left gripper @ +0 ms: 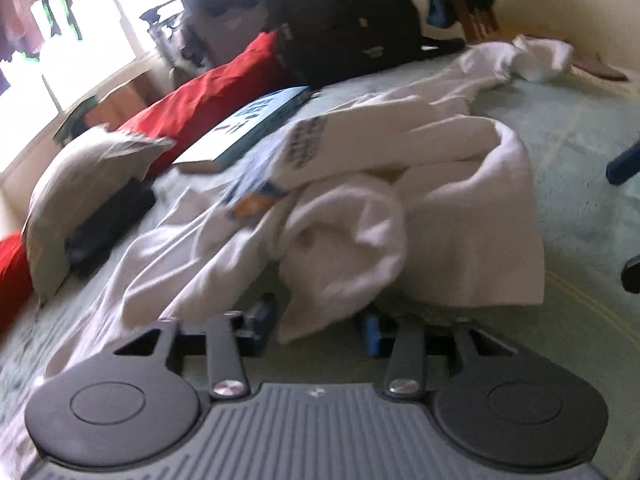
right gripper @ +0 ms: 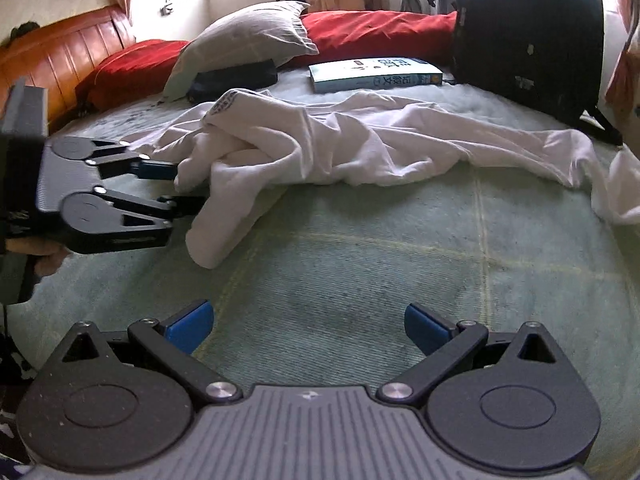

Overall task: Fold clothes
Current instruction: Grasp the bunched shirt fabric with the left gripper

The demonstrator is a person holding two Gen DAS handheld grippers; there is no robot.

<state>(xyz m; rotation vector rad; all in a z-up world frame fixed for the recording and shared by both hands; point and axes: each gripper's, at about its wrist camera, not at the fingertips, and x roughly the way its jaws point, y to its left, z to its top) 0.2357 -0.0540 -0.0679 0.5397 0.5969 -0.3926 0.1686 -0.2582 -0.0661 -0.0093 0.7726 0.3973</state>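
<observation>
- I am on the first step: getting hold of the shirt [right gripper: 340, 140] so it can be spread flat. No fold has been made; it lies crumpled across the middle of the bed [right gripper: 360, 280], one end bunched at my left, the other trailing off to the right.
- My left gripper [right gripper: 188, 188] is at the bunched end. In its own view the cloth drapes over and between its blue pads [left gripper: 374, 334], and they stand close together. I read it as clenched on a fold of the shirt, though blur and the cloth itself hide the contact.
- My right gripper [right gripper: 308, 326] is released: jaws wide, nothing between them, only bare bed beneath. It sits well apart from the shirt, on the near side.
- A book [right gripper: 376, 74], a pillow [right gripper: 248, 36], a red blanket [right gripper: 380, 36] and a black backpack [right gripper: 528, 40] lie beyond the shirt, toward the window. They limit how far back I can spread it.
- Next, I judge, the right gripper needs to reach the far trailing end or a hem, and pinch a single layer there.
- Then both hands should lift and draw apart so the cloth opens.
- The risk: the left grip may hold several layers at once, so the shirt could come up still twisted. I would check the bunch before pulling hard.
</observation>
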